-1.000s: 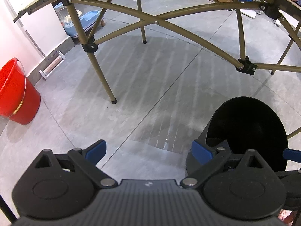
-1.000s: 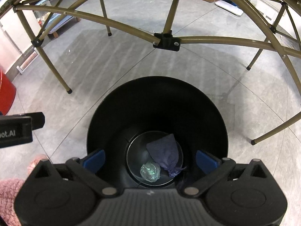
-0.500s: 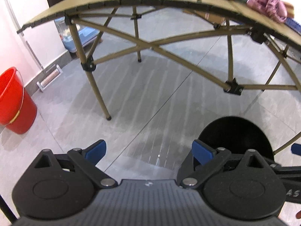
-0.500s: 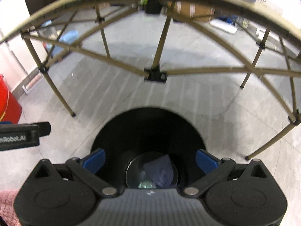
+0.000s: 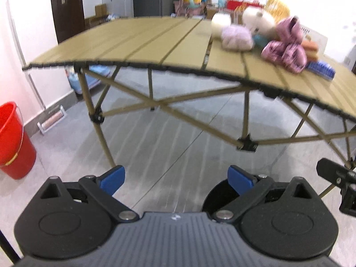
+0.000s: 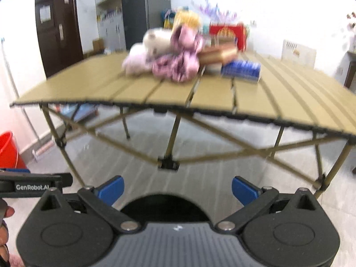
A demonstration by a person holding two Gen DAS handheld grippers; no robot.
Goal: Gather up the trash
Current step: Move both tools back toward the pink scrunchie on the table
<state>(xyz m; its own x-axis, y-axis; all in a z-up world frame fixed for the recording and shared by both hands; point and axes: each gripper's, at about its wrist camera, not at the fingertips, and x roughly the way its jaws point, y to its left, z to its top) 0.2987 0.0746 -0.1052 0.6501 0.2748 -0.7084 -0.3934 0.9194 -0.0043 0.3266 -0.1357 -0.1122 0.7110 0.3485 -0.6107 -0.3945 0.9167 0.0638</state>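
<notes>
A black trash bin [image 6: 164,207] stands on the floor just below my right gripper [image 6: 176,188], which is open and holds nothing. Only the bin's dark mouth shows; its contents are hidden. In the left wrist view the bin [image 5: 214,197] peeks out behind the right finger of my left gripper [image 5: 175,178], also open and empty. Both grippers are raised and face a tan folding table [image 5: 155,42]. On its top lies a blurred pile: purple crumpled items [image 6: 178,66], a pale pink bundle [image 5: 237,37], a white fluffy thing [image 6: 156,40] and a blue packet [image 6: 241,67].
A red bucket [image 5: 13,142] stands by the wall at left. The table's crossed legs [image 5: 247,143] span the grey tiled floor ahead. A dark door [image 6: 57,26] and cluttered shelves lie behind the table. The left gripper's body [image 6: 33,185] and a hand show at the right wrist view's left edge.
Both grippers have risen and tilted up from above the bin. The views went from under the table to its top. The trash inside the bin has dropped out of sight.
</notes>
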